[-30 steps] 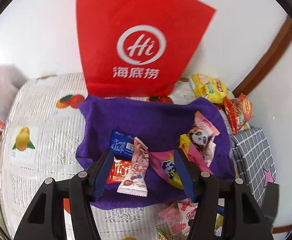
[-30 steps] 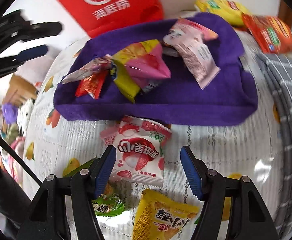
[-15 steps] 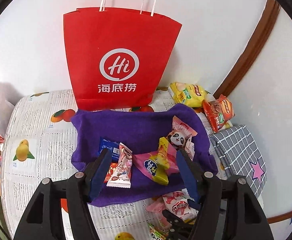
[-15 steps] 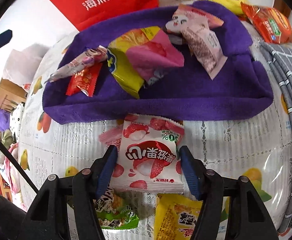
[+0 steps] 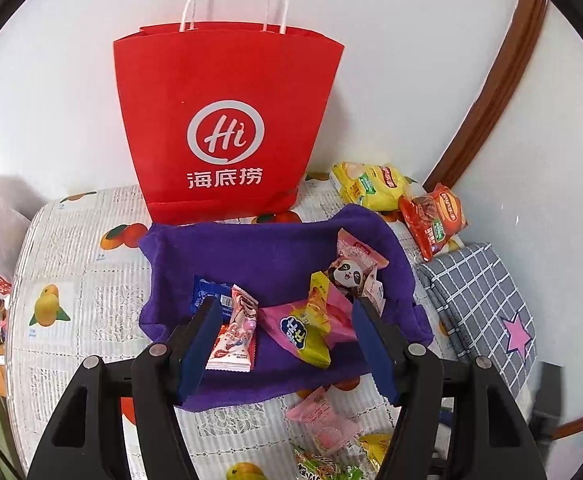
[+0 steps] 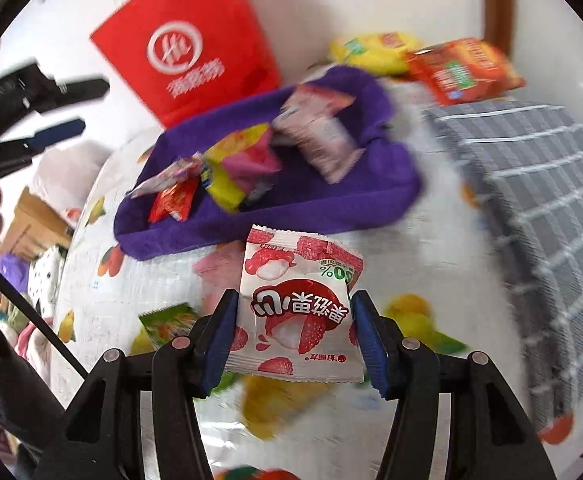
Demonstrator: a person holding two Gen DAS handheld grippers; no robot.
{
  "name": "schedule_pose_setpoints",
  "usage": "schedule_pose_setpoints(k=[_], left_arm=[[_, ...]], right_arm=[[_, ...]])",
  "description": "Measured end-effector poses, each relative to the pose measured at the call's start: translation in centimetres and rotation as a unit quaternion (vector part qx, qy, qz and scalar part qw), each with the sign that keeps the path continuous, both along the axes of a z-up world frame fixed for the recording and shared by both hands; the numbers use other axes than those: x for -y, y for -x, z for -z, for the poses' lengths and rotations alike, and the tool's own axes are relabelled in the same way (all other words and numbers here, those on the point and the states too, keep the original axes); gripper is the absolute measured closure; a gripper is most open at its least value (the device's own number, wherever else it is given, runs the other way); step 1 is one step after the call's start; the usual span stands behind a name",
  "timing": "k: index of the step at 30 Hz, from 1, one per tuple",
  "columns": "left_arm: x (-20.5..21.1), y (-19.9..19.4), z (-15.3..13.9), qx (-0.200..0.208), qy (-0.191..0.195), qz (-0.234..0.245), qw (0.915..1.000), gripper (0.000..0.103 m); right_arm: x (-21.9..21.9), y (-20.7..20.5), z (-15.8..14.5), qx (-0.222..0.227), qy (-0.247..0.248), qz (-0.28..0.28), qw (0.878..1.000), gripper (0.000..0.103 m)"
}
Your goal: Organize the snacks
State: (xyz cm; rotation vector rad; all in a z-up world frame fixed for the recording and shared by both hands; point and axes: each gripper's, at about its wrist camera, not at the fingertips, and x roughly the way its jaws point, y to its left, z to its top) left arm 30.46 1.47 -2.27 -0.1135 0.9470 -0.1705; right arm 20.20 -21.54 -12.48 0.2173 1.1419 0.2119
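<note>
A purple cloth (image 5: 267, 256) lies on the fruit-print table and holds several snack packets, among them a pink and yellow packet (image 5: 311, 328) and a panda packet (image 5: 349, 274). My left gripper (image 5: 287, 312) is open and empty, held above the cloth's near edge. My right gripper (image 6: 293, 312) is shut on a white and red lychee gummy packet (image 6: 297, 304) and holds it lifted off the table, just in front of the cloth (image 6: 331, 208). The left gripper shows at the far left in the right wrist view (image 6: 51, 112).
A red paper bag (image 5: 227, 128) stands against the wall behind the cloth. Yellow (image 5: 371, 186) and orange (image 5: 433, 220) snack bags lie at the back right. A grey checked cloth (image 5: 483, 300) lies at the right. Loose packets (image 5: 323, 424) lie in front of the cloth.
My right gripper has closed on the lychee packet and lifted it off the table. My left gripper has pulled back and up from the cloth.
</note>
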Motion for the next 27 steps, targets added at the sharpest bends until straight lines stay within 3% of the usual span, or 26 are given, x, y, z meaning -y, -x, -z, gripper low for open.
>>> schedule_pose_setpoints(k=[7, 13, 22, 27], left_arm=[[2.2, 0.4, 0.6, -0.003, -0.015, 0.006, 0.9999, 0.038], [4.1, 0.9, 1.2, 0.001, -0.021, 0.003, 0.9998, 0.038], [5.5, 4.6, 2.6, 0.013, -0.043, 0.011, 0.9989, 0.038], [4.1, 7.3, 6.3, -0.032, -0.027, 0.010, 0.9991, 0.038]], right_arm=[[3.2, 3.9, 2.0, 0.014, 0.089, 0.009, 0.996, 0.046], [4.1, 5.2, 4.6, 0.006, 0.086, -0.007, 0.996, 0.046], [4.5, 5.7, 5.2, 0.056, 0.076, 0.009, 0.995, 0.045], [3.7, 6.2, 5.7, 0.087, 0.110, 0.003, 0.990, 0.042]])
